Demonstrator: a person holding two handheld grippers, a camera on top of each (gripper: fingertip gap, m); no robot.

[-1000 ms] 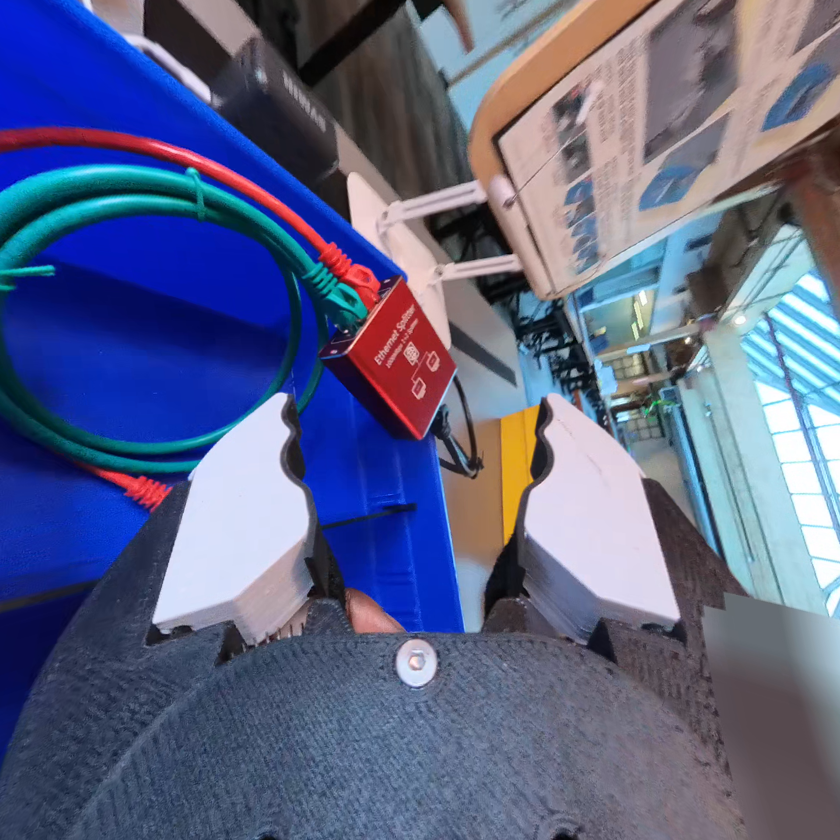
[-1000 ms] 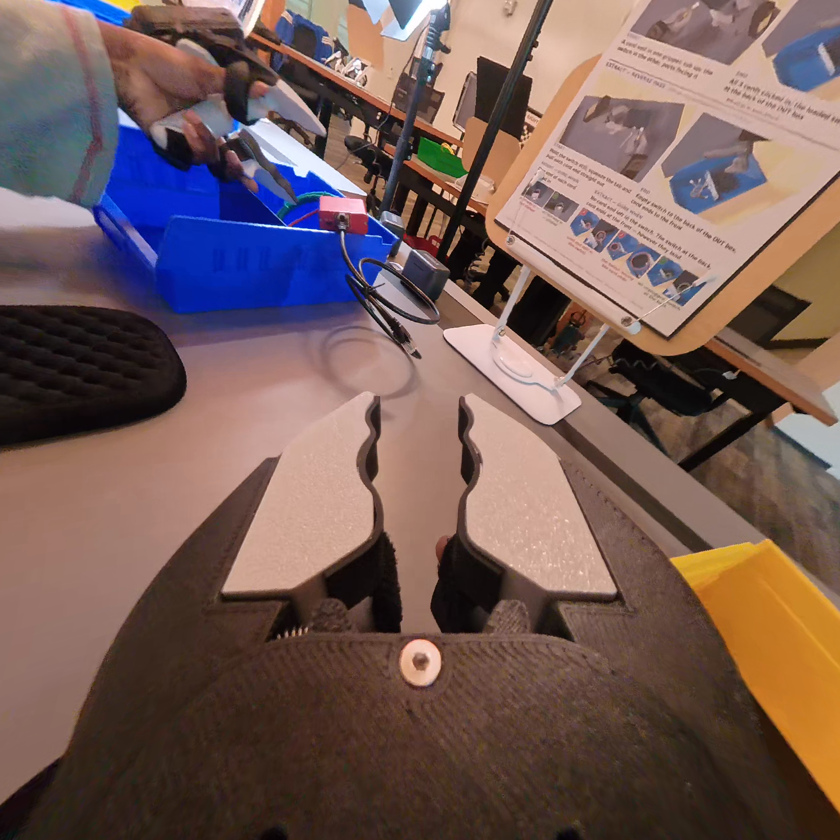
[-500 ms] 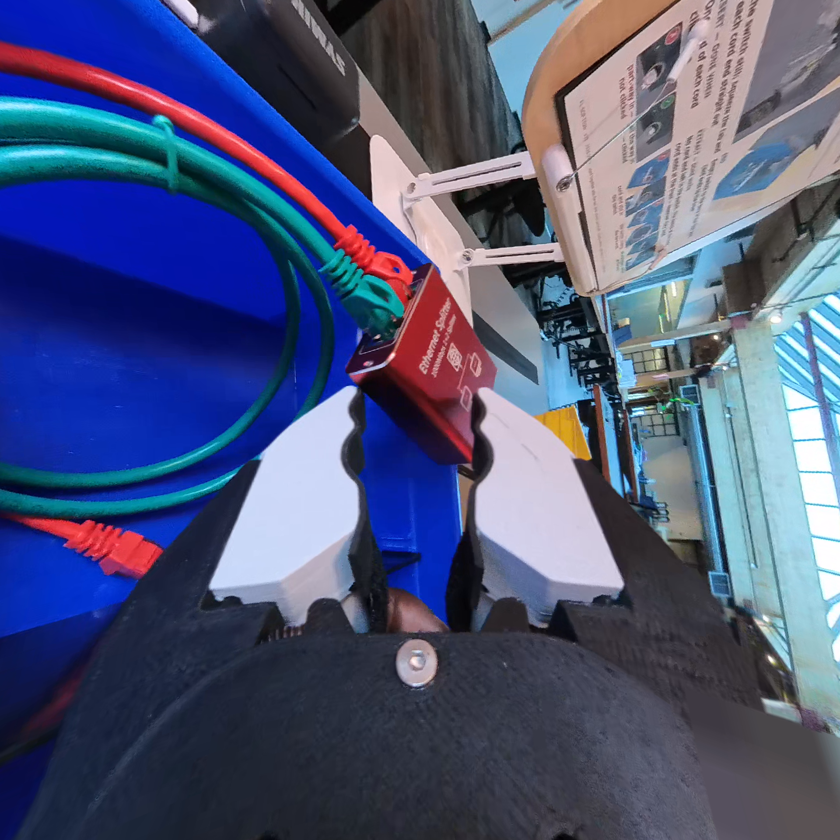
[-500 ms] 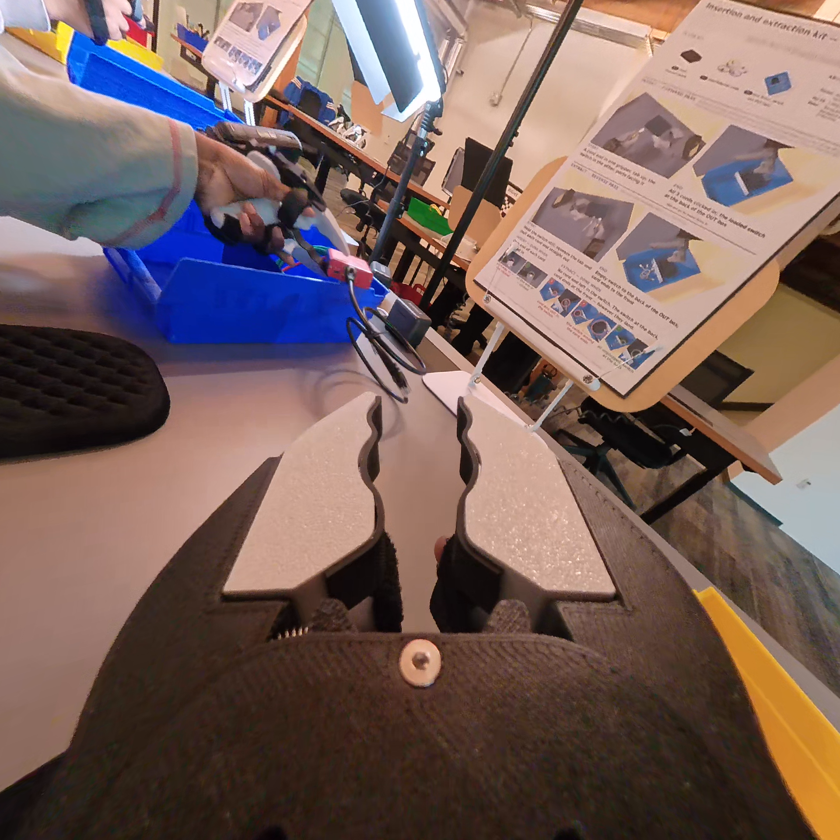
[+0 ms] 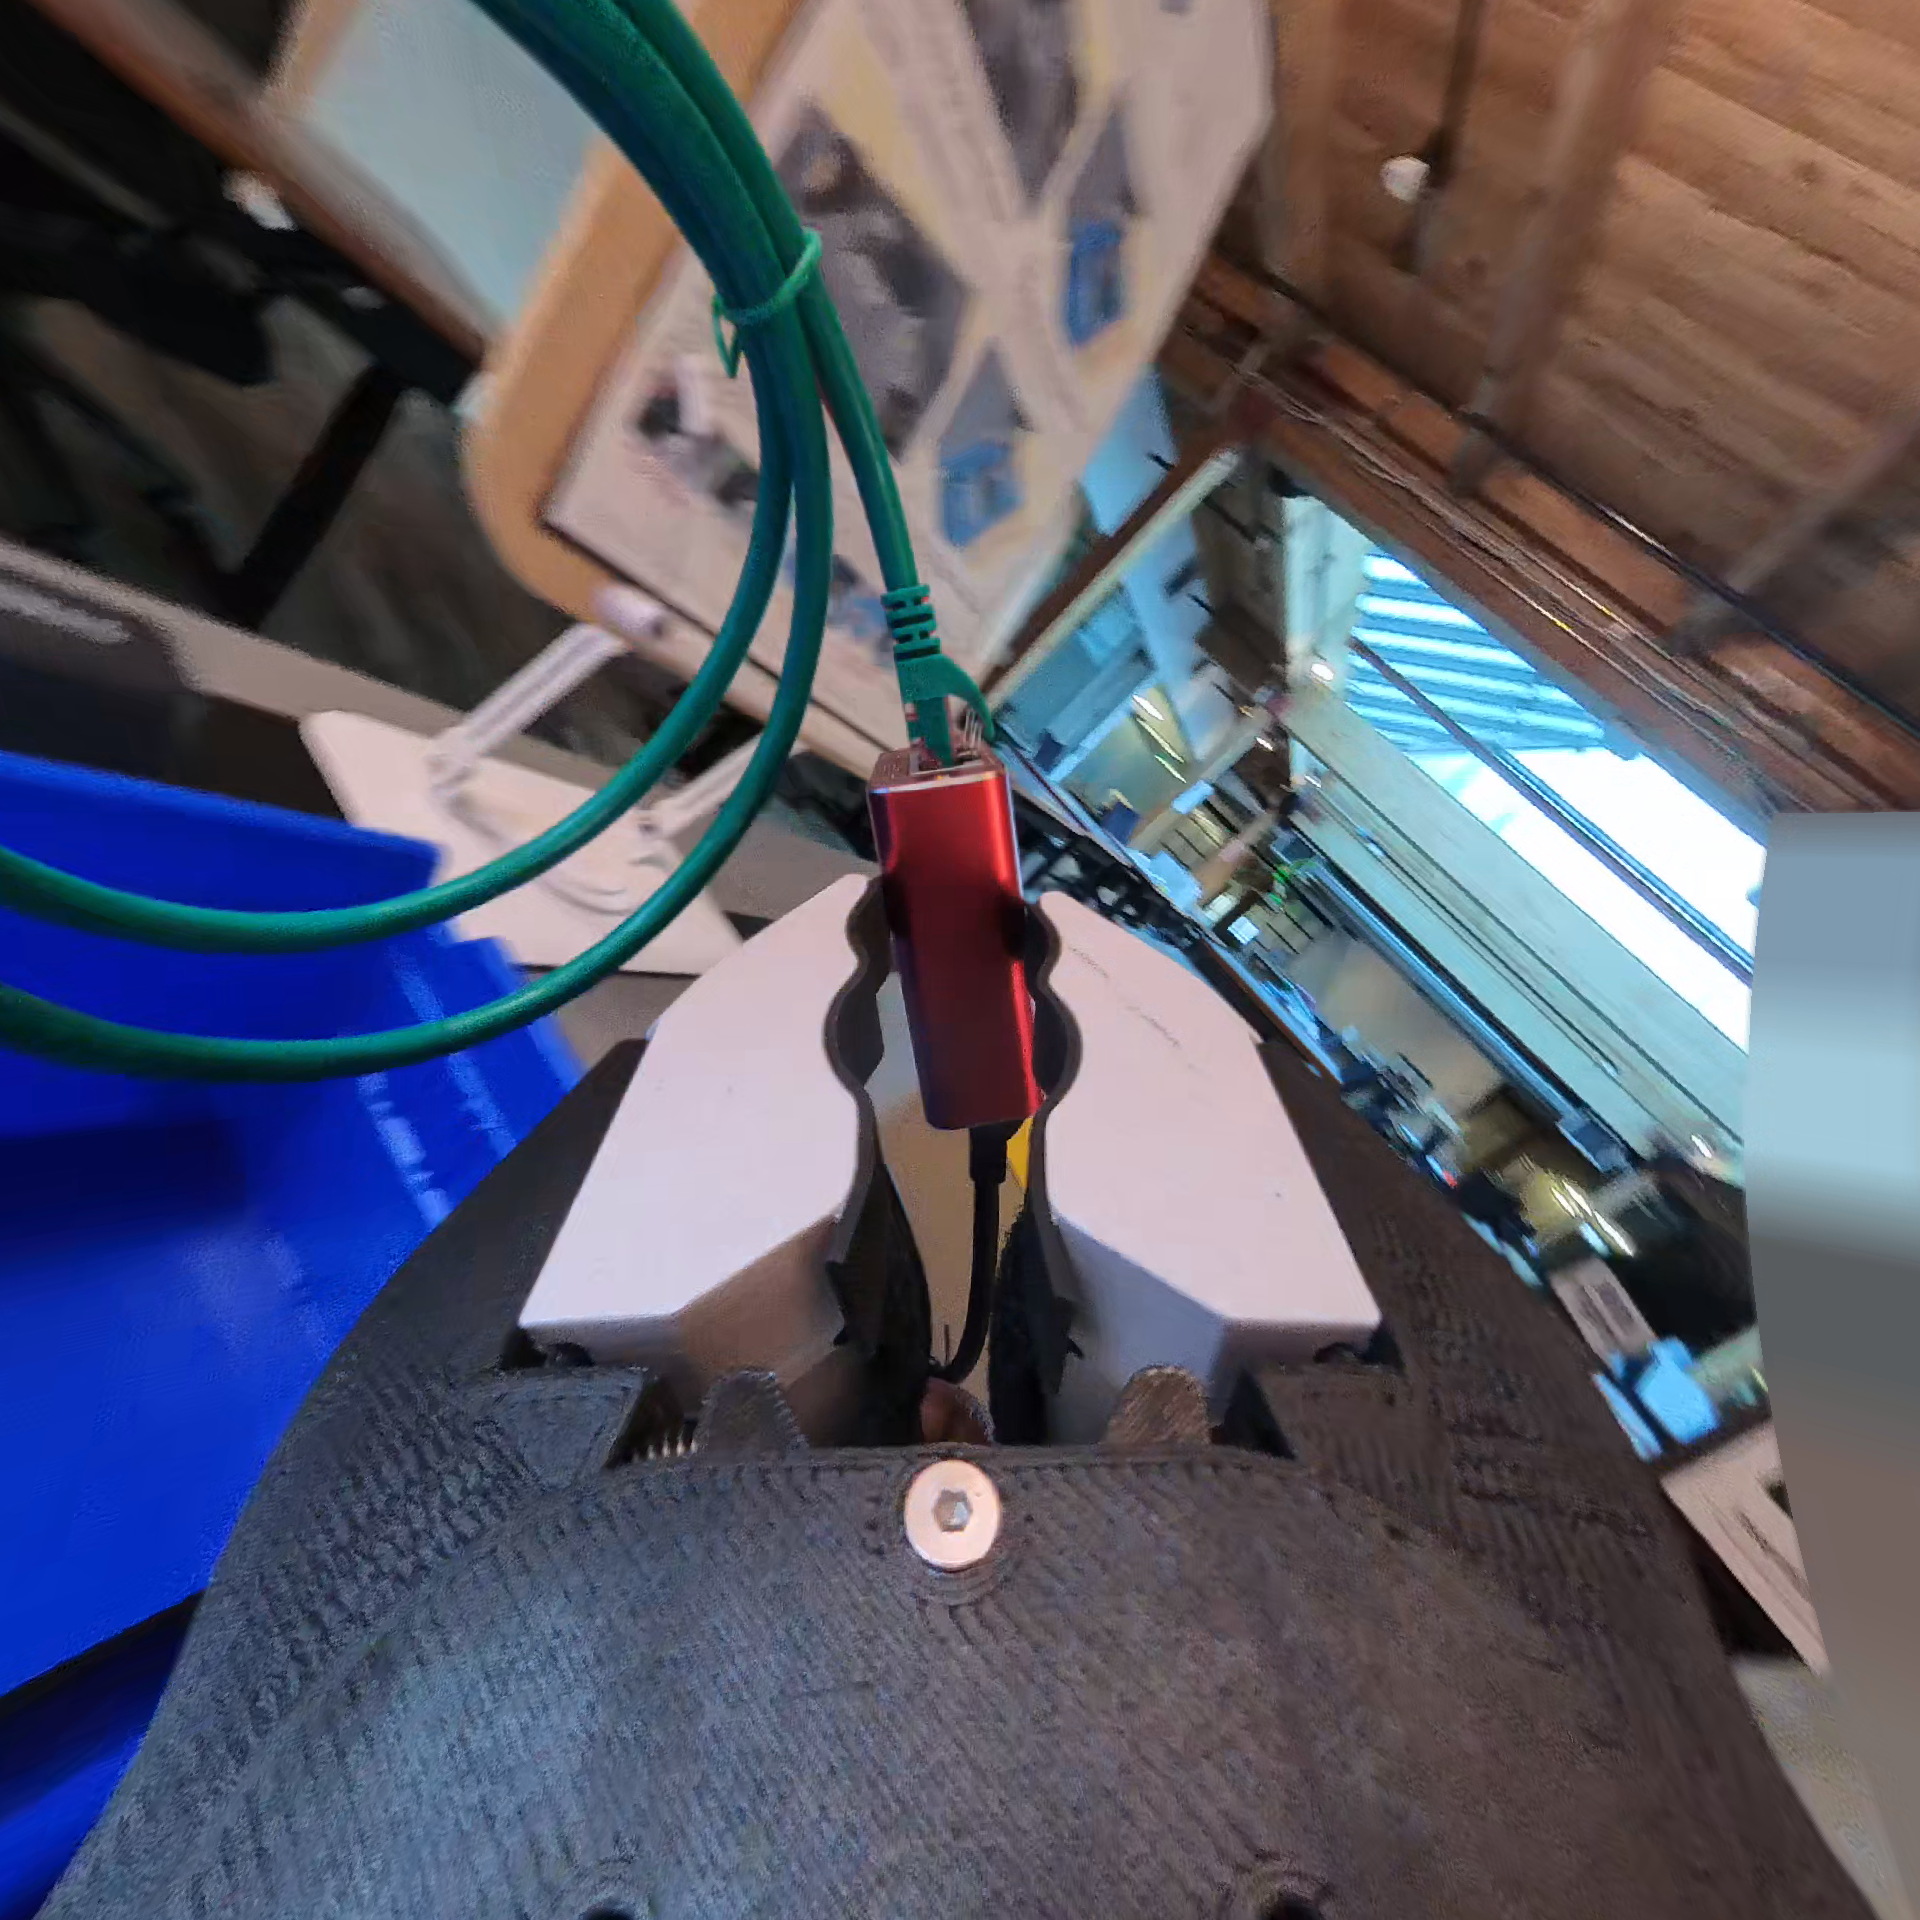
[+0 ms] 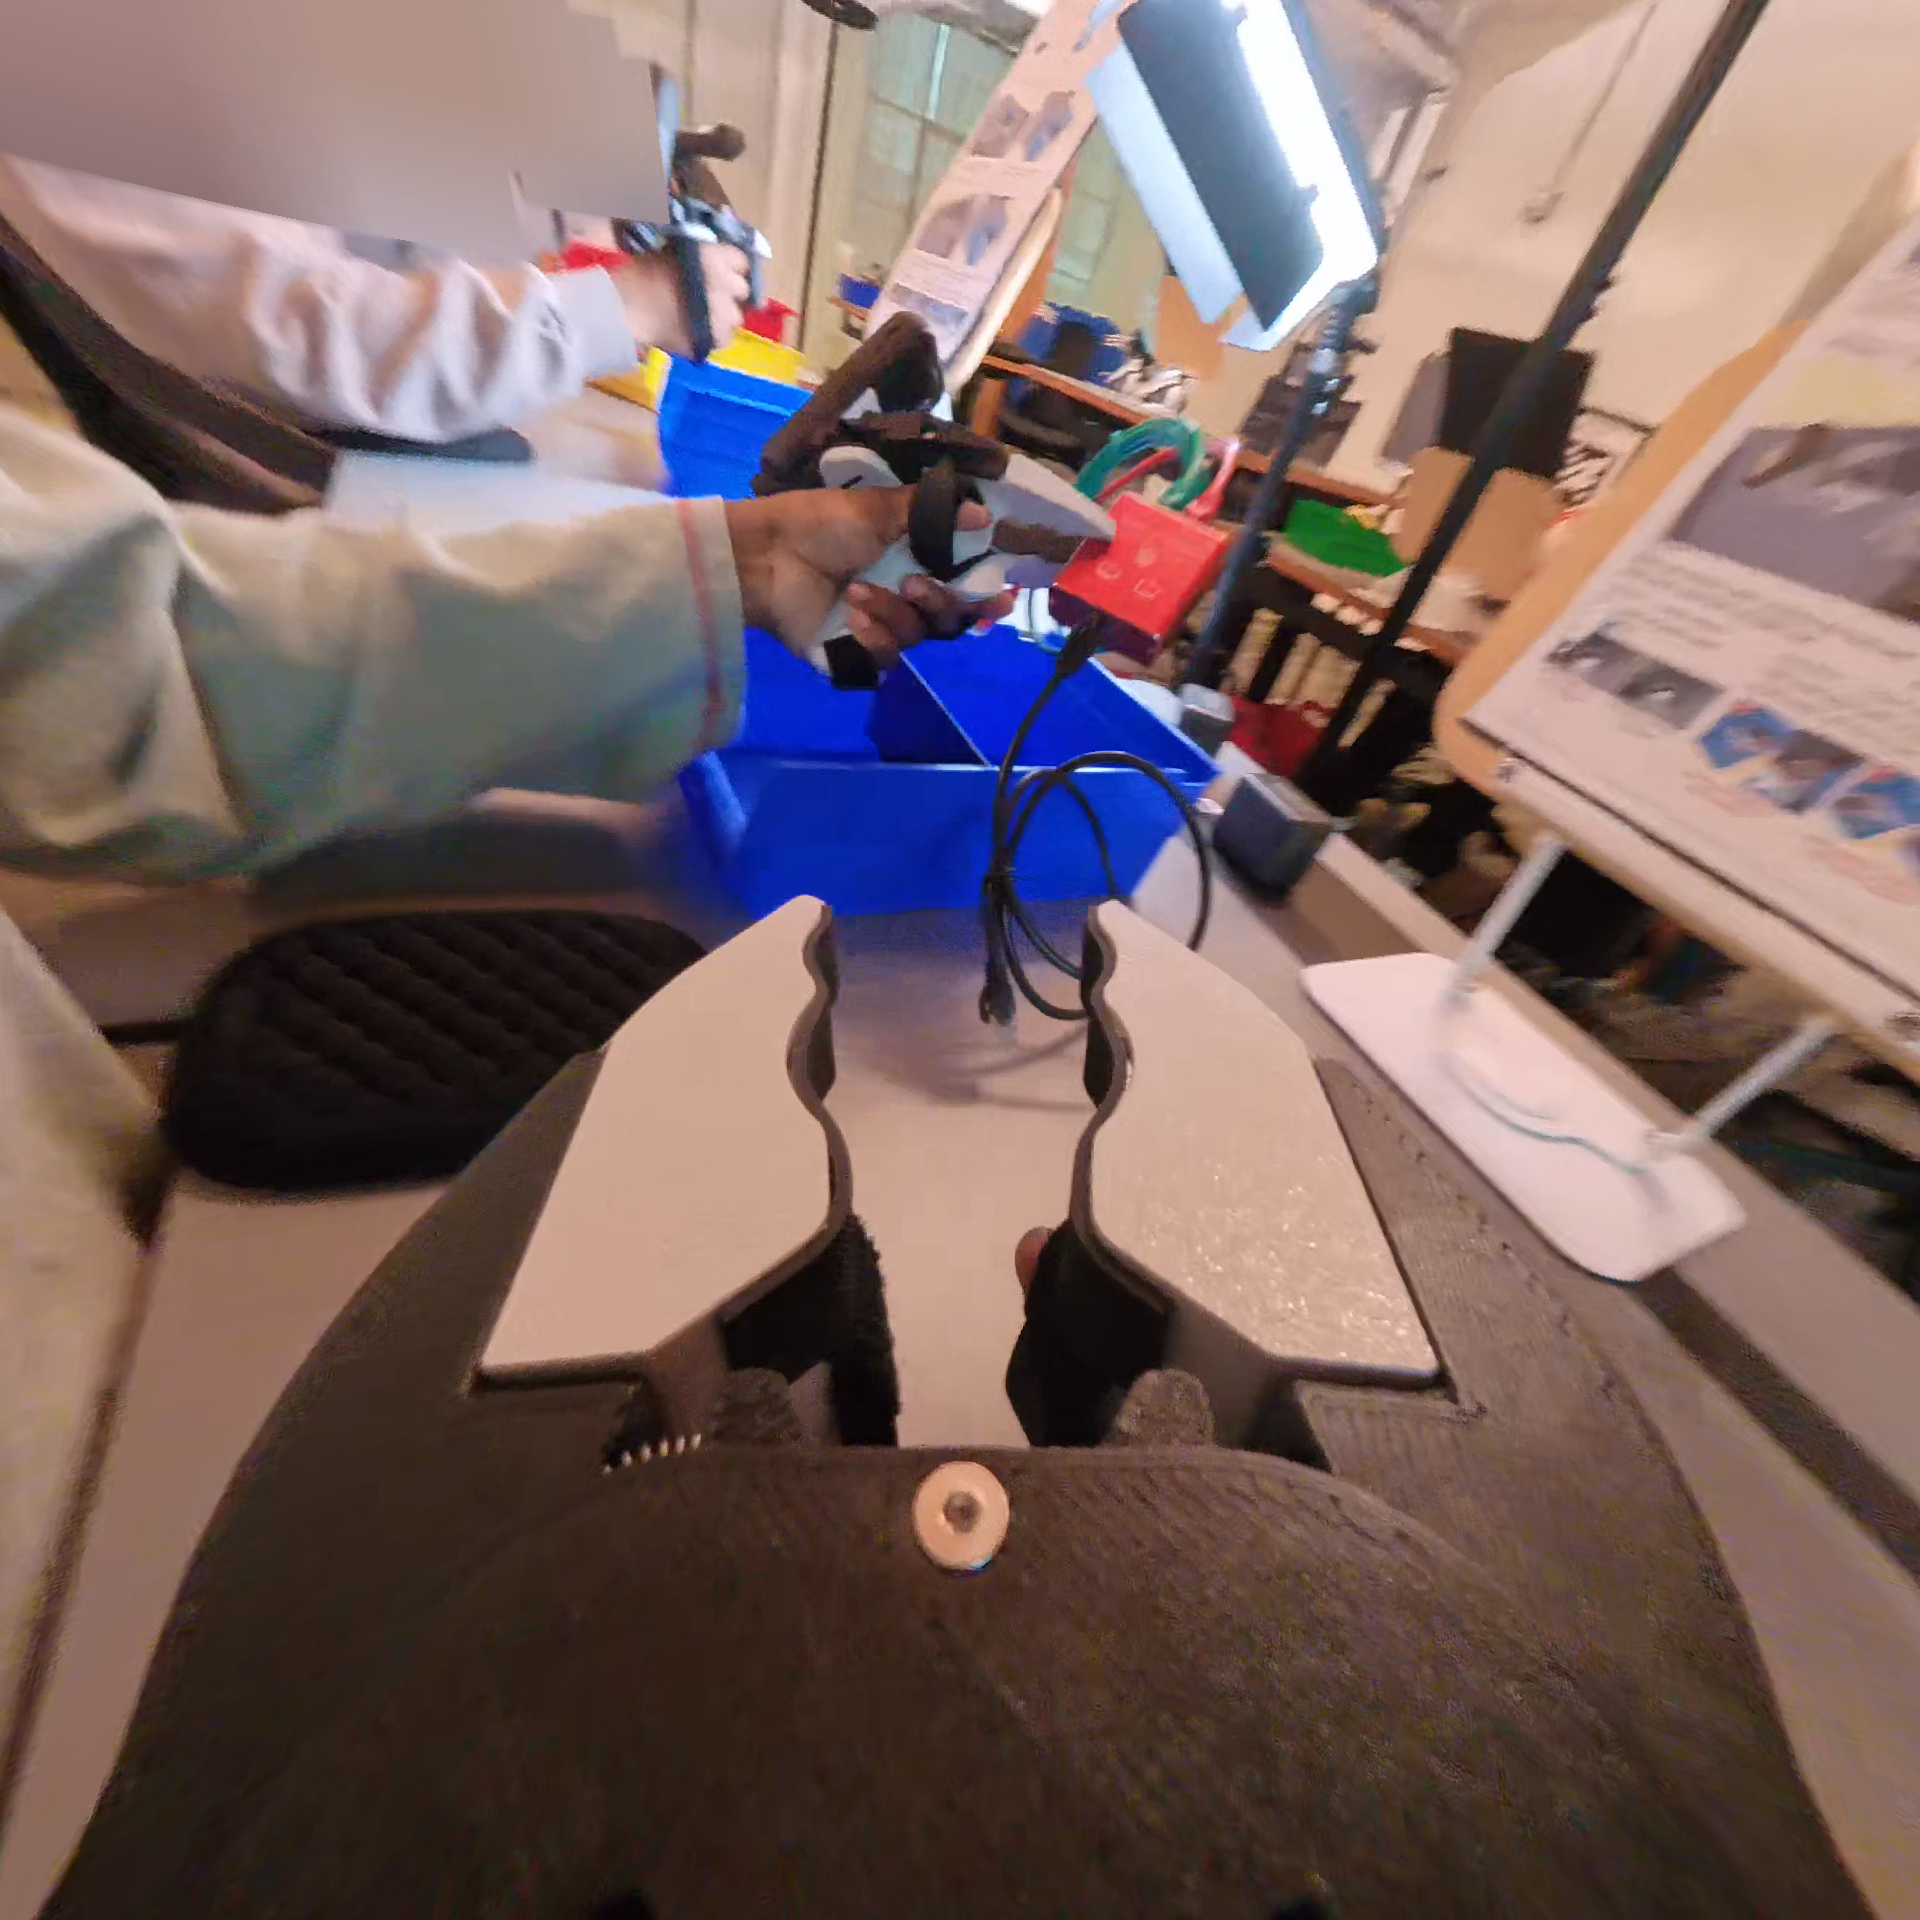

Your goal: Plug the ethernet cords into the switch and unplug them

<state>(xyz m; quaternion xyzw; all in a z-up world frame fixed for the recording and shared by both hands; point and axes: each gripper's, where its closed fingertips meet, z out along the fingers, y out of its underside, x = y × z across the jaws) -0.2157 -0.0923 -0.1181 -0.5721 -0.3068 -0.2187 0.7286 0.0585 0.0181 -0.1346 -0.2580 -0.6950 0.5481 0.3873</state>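
Note:
My left gripper (image 5: 956, 904) is shut on the red switch (image 5: 956, 966) and holds it upright in the air, above and to the right of the blue bin (image 5: 208, 1195). A green ethernet cord (image 5: 790, 499) is plugged into the switch's top end and loops off to the left. A black cable (image 5: 982, 1247) hangs from its bottom end. In the right wrist view the left gripper (image 6: 1049, 520) holds the switch (image 6: 1138, 566) above the bin (image 6: 935, 831), with green and red cords (image 6: 1143, 457) behind it. My right gripper (image 6: 961, 935) is open and empty over the grey table (image 6: 935, 1195).
A black ribbed pad (image 6: 416, 1039) lies on the table left of my right gripper. An instruction board (image 6: 1766, 623) on a white stand base (image 6: 1507, 1101) is at the right. The black cable's coil (image 6: 1091, 883) dangles in front of the bin. A sleeve (image 6: 312, 644) reaches in from the left. The tips of one gripper are about 30 cm away from the tips of the other.
My left gripper closed on the switch and lifted it out of the blue bin, with the cords trailing. My right gripper's fingers stand wider apart than before.

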